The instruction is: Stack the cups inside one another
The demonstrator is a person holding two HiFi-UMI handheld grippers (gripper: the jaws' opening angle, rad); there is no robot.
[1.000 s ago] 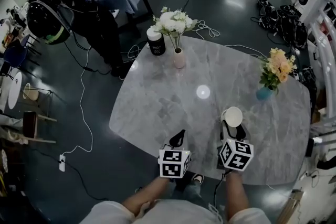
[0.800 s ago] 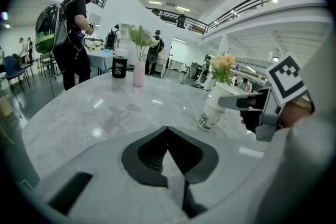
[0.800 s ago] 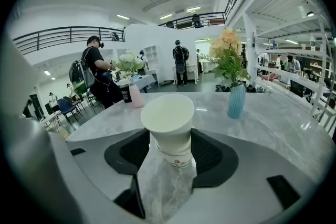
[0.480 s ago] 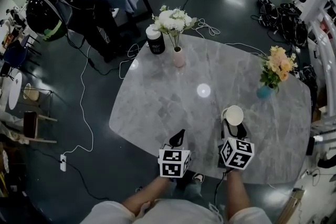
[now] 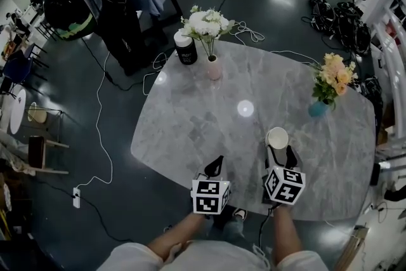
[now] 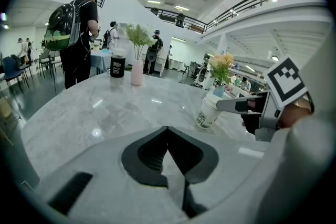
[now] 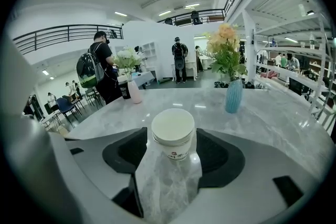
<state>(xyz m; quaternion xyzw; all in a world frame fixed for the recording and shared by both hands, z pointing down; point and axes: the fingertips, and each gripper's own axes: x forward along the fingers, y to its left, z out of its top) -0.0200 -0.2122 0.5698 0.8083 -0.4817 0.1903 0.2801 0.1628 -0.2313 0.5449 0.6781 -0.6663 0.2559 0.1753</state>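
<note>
One white paper cup (image 7: 173, 132) stands upright on the grey marble table (image 5: 190, 124), toward the edge nearest the person, between the jaws of the right gripper (image 5: 280, 151). Those jaws have just been opening and now stand wide. A thin gap shows on either side of the cup, so the pads do not press it. Its top reads as a flat pale disc, and I cannot tell whether a second cup sits nested inside; the print on its side is too small to read. In the left gripper view, one right jaw crosses in front of the cup's rim and hides part of it. The left gripper (image 6: 167, 128) hovers off to the side, apart from the cup, jaws closed tip to tip with nothing between them. Both hands are tucked behind the marker cubes (image 5: 210, 196); only forearms (image 5: 177, 238) show. Farther back stand a pink vase (image 5: 214, 68) of white flowers (image 5: 206, 23), a black cup (image 5: 185, 51) just beside it, and a blue vase (image 5: 316, 110).
</note>
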